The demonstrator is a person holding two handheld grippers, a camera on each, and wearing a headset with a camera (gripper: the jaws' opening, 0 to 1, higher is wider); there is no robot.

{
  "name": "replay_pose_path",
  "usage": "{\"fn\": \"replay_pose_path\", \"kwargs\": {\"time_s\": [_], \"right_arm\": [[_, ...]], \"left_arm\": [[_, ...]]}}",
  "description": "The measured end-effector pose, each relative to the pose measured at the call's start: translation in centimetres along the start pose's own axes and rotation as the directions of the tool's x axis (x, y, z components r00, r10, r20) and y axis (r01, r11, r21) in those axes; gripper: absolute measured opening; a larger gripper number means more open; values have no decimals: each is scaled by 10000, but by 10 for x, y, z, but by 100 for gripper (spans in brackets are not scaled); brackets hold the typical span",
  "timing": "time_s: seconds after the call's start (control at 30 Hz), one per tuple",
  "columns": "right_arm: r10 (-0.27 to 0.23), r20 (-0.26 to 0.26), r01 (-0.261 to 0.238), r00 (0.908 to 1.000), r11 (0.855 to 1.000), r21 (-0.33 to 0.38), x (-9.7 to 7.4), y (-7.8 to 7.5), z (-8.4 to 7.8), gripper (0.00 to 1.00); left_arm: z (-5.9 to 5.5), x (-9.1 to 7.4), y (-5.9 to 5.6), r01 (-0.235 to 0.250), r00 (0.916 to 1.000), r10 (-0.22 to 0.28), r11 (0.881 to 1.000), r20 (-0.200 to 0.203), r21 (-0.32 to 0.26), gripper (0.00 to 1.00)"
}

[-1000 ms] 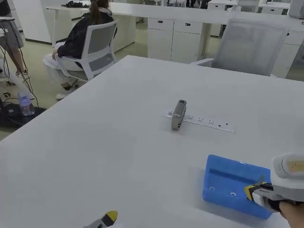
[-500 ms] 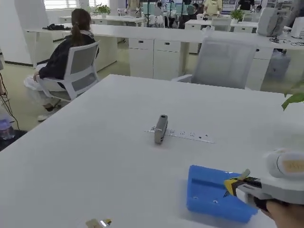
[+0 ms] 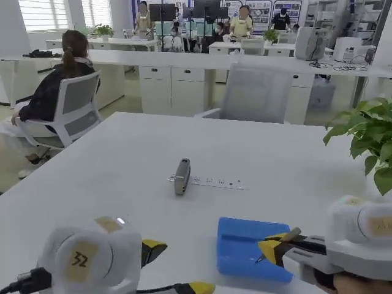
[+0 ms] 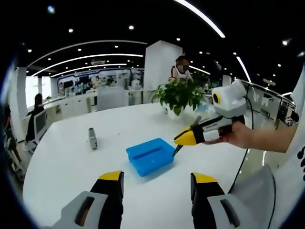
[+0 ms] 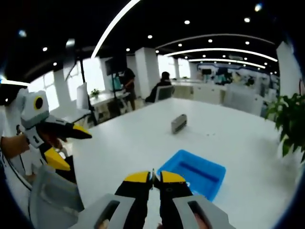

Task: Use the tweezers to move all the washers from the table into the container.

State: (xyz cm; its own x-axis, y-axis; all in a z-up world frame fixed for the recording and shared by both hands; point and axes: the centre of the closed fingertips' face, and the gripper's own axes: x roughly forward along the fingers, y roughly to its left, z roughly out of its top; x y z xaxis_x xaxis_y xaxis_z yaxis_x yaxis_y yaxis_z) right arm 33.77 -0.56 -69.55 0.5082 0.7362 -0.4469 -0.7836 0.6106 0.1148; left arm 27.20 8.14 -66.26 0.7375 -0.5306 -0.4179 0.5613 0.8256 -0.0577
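While tweezers (image 4: 177, 149) sit clamped in the closed right gripper (image 5: 153, 179), tip over the container (image 3: 242, 242), washers (image 3: 220, 182) lie in a row on the table (image 3: 122, 171) beyond, beside a grey block (image 3: 182, 168); left gripper (image 4: 157, 183) gapes empty.

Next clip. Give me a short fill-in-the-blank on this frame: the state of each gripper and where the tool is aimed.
1. The left gripper holds nothing, and its jaws stand ___.
2. The right gripper is shut on the ___.
3. The thin tool in the right gripper points its tip at the ___ container on the white table.
Missing words: open; tweezers; blue.
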Motion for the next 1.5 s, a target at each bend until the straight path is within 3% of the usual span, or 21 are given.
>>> {"fn": "replay_pose_path", "kwargs": {"time_s": [0.17,0.4,0.5,0.53,0.6,0.63,0.67,0.73,0.8,0.93,0.97,1.0,1.07,1.17,1.27,1.37,1.5], "right_arm": [[501,-69,-501,9987,9987,-24,-8,21,-6,4],[1223,-302,-1239,9920,9904,-606,-17,51,-11,4],[1574,-459,-1605,9865,9843,-730,-19,63,-14,3],[1671,-572,-1715,9843,9817,-828,-20,67,-15,3],[1736,-701,-1803,9823,9782,-1030,-21,73,-17,3],[1830,-782,-1909,9800,9755,-1094,-21,76,-18,3],[1897,-878,-1993,9779,9728,-1180,-22,79,-20,3],[1960,-981,-2082,9757,9686,-1355,-22,83,-21,3],[2108,-1097,-2251,9714,9640,-1413,-22,88,-23,3],[2280,-1207,-2443,9662,9590,-1441,-23,93,-25,3],[2306,-1228,-2473,9653,9581,-1445,-23,94,-25,3],[2353,-1262,-2525,9637,9569,-1434,-23,95,-26,3],[2455,-1352,-2640,9599,9540,-1420,-24,98,-28,3],[2506,-1538,-2734,9558,9499,-1513,-25,100,-32,4],[2693,-1702,-2931,9479,9465,-1349,-26,102,-38,4],[2767,-1812,-3030,9437,9429,-1383,-26,104,-41,4],[2881,-2043,-3200,9356,9362,-1453,-27,105,-48,4]], "left_arm": [[22,5,-28,1158,9928,-1166,9928,274,308,50],[36,12,-54,2493,9678,-2513,9641,108,916,35],[39,13,-67,3236,9457,-3251,9389,-65,1170,28],[38,13,-74,3653,9305,-3655,9223,-218,1264,27],[37,14,-79,4017,9155,-4002,9052,-399,1384,27],[35,15,-84,4283,9036,-4247,8910,-565,1506,26],[33,16,-86,4384,8988,-4327,8854,-702,1547,26],[30,18,-92,4735,8807,-4631,8563,-992,2061,24],[28,20,-96,4899,8717,-4761,8432,-1157,2215,21],[27,20,-106,5460,8377,-5254,7992,-1491,2514,16],[27,20,-107,5524,8335,-5315,7939,-1511,2542,16],[27,20,-109,5701,8213,-5478,7778,-1593,2646,15],[26,20,-112,5854,8105,-5589,7643,-1751,2702,14],[19,20,-116,6207,7841,-5782,7301,-2257,2859,11],[17,21,-118,6402,7682,-5938,7093,-2394,2950,10],[11,19,-123,6819,7314,-6188,6590,-2866,3173,6],[5,21,-124,6944,7196,-6175,6404,-3175,3282,2]]}}
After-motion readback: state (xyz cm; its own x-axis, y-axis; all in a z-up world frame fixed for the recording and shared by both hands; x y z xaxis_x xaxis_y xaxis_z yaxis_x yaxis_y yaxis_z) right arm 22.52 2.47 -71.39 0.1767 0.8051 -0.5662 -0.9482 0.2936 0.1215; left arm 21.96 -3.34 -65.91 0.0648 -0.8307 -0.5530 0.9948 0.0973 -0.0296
